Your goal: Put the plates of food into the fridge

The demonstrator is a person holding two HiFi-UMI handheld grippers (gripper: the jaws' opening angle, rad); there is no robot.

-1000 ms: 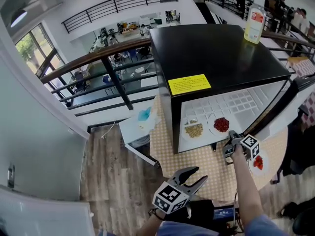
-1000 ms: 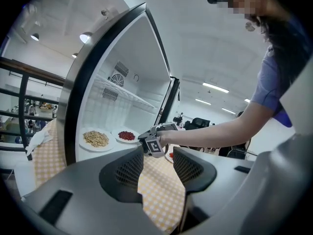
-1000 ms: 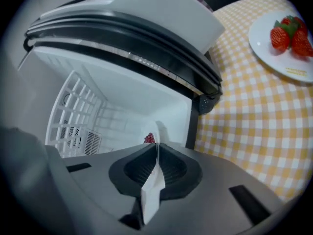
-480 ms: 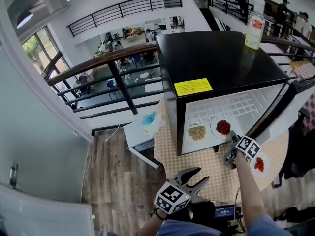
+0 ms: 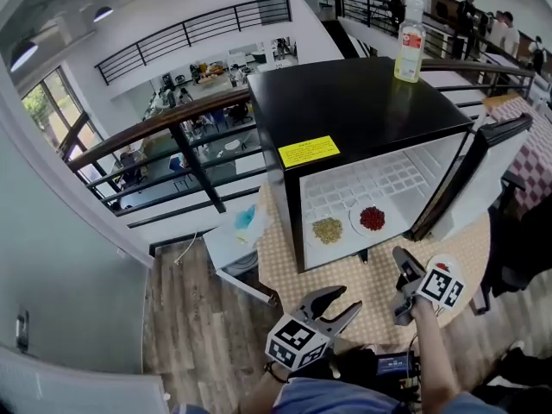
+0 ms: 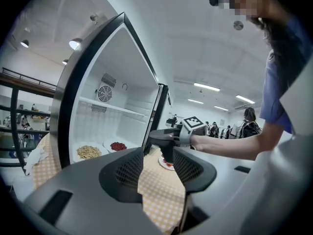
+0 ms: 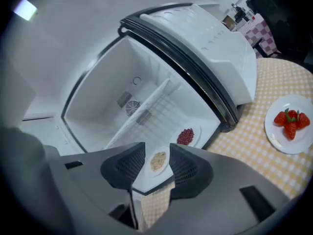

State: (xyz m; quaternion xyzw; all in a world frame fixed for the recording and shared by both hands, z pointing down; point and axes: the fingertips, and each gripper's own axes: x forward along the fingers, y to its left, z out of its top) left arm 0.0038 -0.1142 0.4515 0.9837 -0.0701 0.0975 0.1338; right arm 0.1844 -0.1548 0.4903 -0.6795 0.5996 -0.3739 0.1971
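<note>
The black fridge (image 5: 345,102) stands open, its door (image 5: 466,175) swung right. On its floor sit a plate of grain (image 5: 327,229) and a plate of red beans (image 5: 372,219). A plate of strawberries (image 7: 292,122) lies on the checked tablecloth, mostly hidden under my right gripper (image 5: 402,287) in the head view. That gripper hovers in front of the fridge. Its jaws have just been opening wide, then eased in slightly, and nothing is between them. My left gripper (image 5: 338,302) hangs lower left, open and holding nothing. In the left gripper view the right gripper (image 6: 168,138) hangs above the strawberry plate (image 6: 166,164).
A clear bottle (image 5: 410,52) stands on the fridge top at the back right. A small white table with a blue thing (image 5: 250,218) stands left of the fridge. A dark railing (image 5: 172,128) runs behind. Wooden floor lies to the left.
My right gripper has drawn back from the fridge opening toward me, risen and rolled; it now hangs over the strawberry plate. The left gripper has lifted a little.
</note>
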